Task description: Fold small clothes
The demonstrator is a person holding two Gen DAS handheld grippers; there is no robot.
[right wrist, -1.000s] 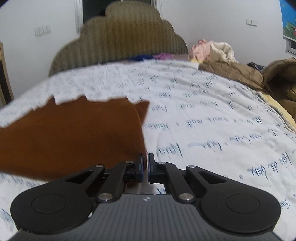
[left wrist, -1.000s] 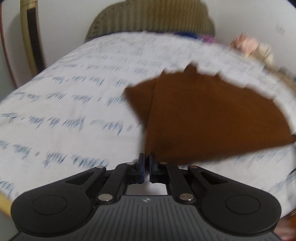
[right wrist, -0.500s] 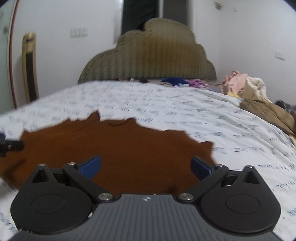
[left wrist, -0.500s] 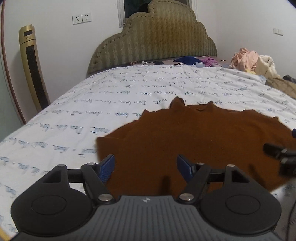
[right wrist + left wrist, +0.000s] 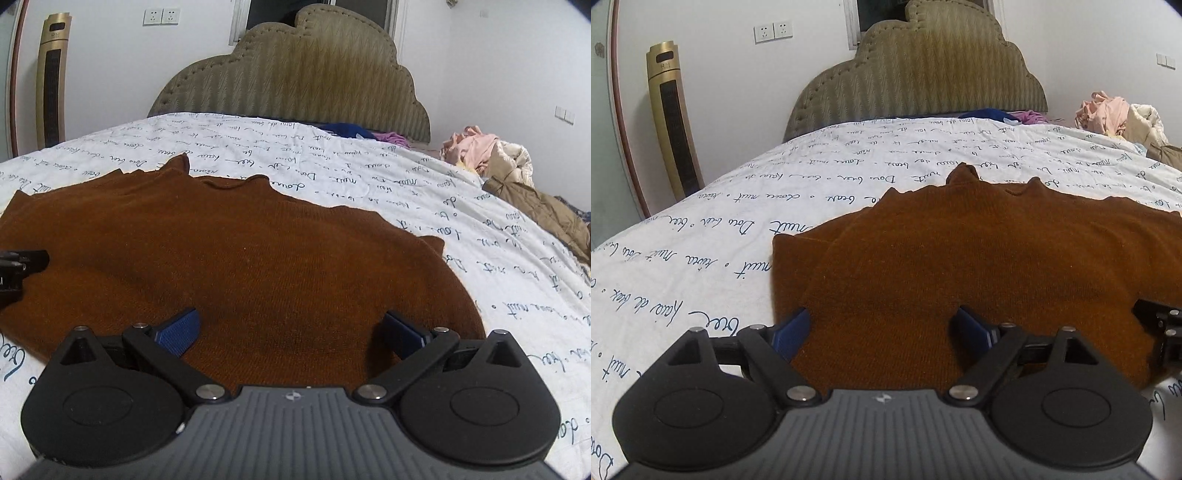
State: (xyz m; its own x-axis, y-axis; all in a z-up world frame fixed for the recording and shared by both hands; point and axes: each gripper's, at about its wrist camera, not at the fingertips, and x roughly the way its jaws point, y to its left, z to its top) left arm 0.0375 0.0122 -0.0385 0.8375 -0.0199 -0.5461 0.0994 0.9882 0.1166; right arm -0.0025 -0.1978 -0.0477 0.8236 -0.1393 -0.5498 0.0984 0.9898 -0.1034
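A brown knit garment [image 5: 979, 251] lies spread flat on the white bed cover with blue script [image 5: 701, 236]; it also shows in the right wrist view [image 5: 240, 258]. My left gripper [image 5: 882, 326] is open and empty, hovering over the garment's near left part. My right gripper [image 5: 291, 328] is open and empty over the garment's near right part. The right gripper's tip shows at the right edge of the left wrist view [image 5: 1161, 332], and the left gripper's tip shows at the left edge of the right wrist view [image 5: 18, 266].
An upholstered headboard [image 5: 923, 74] stands at the far end. A gold tower fan [image 5: 674, 122] stands left of the bed. A pile of clothes [image 5: 491, 155] and a tan jacket [image 5: 543, 214] lie at the right. Blue and purple clothes [image 5: 354, 131] lie near the headboard.
Both grippers opened and let go of the garment's lower edge. The garment now lies flat, and both grippers have drawn back and risen a little.
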